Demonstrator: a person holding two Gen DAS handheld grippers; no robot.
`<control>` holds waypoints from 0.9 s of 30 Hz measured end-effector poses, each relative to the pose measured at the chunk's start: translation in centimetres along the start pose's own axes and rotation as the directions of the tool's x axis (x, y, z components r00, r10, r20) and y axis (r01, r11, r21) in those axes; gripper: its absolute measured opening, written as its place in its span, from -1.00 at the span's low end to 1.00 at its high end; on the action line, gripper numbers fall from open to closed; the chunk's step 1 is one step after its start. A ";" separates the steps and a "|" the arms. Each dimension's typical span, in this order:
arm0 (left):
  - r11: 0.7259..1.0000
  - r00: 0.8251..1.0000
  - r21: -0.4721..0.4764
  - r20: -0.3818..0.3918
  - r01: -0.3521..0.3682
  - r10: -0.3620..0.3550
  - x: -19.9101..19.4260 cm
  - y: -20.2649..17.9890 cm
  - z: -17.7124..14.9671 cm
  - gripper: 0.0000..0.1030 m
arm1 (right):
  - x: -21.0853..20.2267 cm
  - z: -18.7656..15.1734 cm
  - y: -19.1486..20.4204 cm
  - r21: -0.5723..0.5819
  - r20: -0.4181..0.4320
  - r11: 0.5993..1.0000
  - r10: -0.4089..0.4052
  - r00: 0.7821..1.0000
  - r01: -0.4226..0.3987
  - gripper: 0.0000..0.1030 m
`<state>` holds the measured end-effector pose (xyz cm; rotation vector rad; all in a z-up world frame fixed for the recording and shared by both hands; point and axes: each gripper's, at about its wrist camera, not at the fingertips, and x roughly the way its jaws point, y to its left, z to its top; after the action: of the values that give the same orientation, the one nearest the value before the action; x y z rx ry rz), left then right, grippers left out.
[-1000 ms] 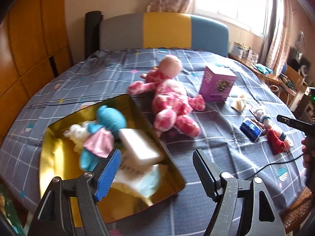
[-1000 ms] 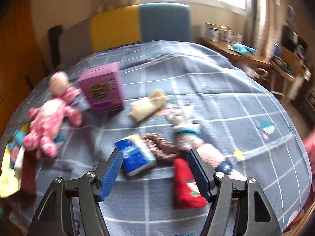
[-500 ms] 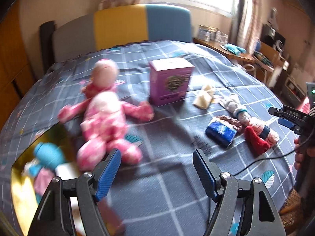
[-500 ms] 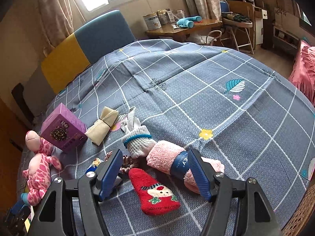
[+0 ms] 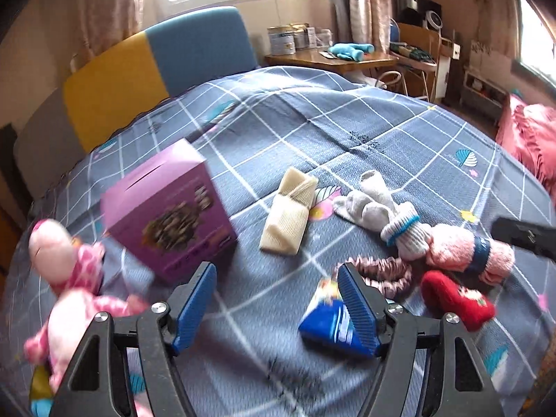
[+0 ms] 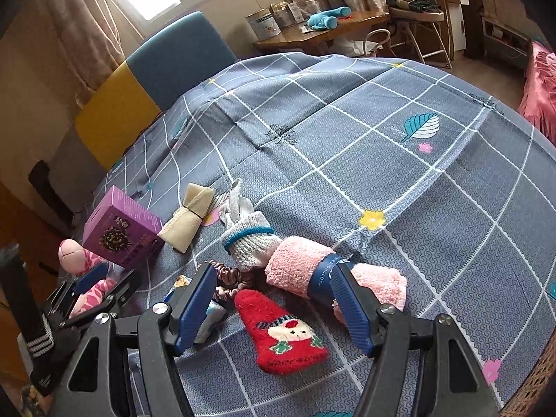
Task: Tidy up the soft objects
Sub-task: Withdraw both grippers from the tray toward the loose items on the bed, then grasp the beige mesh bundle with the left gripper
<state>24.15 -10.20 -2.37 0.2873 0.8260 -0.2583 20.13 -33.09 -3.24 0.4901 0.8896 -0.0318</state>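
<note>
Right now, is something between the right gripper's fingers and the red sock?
Nothing visible. The right gripper is open above the red sock, which lies uncovered on the bedspread, beside the pink rolled towel.

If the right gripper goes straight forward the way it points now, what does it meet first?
Most likely the red sock: it lies on the bedspread right between the open jaws of the right gripper. The pink rolled towel sits just behind; depth is uncertain.
</note>
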 end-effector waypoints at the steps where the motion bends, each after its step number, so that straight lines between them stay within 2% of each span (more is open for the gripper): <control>1: 1.000 1.000 0.013 -0.002 0.002 -0.002 0.8 -0.4 0.6 0.37 | 0.1 0.0 0.1 0.000 -0.008 1.000 0.009 1.000 -0.009 0.35; 7: 0.993 1.000 0.114 -0.004 -0.015 0.016 5.8 -2.5 3.9 0.36 | 0.1 0.0 0.2 0.005 -0.016 0.999 0.046 0.999 -0.046 0.35; 15: 0.977 0.993 0.193 -0.057 -0.086 0.099 12.0 -3.4 5.8 0.36 | 0.4 0.0 0.0 0.028 -0.041 0.995 0.101 0.994 -0.100 0.35; 16: 0.976 0.993 0.199 -0.063 -0.087 0.102 12.5 -3.4 6.0 0.33 | 0.4 0.0 0.0 0.029 -0.043 0.994 0.103 0.994 -0.102 0.35; 18: 0.971 0.991 0.218 -0.070 -0.095 0.113 13.4 -3.8 6.1 0.08 | 0.4 0.0 0.0 0.030 -0.046 0.994 0.108 0.993 -0.107 0.35; 19: 0.971 0.990 0.223 -0.083 -0.091 0.112 13.8 -3.9 6.1 -0.16 | 0.4 0.0 0.0 0.031 -0.044 0.994 0.108 0.993 -0.107 0.35; 21: 0.973 0.988 0.218 -0.115 -0.076 0.104 14.7 -4.0 6.0 -0.17 | 0.3 0.0 0.0 0.030 -0.034 0.994 0.103 0.994 -0.102 0.35; 24: 0.980 0.993 0.191 -0.098 -0.051 0.070 13.9 -4.0 5.9 -0.20 | 0.0 0.1 -0.1 0.032 -0.013 0.994 0.102 0.995 -0.102 0.35; 27: 0.987 0.998 0.157 -0.048 -0.039 0.047 11.4 -3.7 5.8 -0.20 | -0.3 0.3 -0.5 0.046 0.009 0.994 0.099 0.995 -0.099 0.35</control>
<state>34.29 -16.97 -7.76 0.4598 0.8505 -0.2764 20.04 -33.71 -3.07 0.5763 0.8581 0.0364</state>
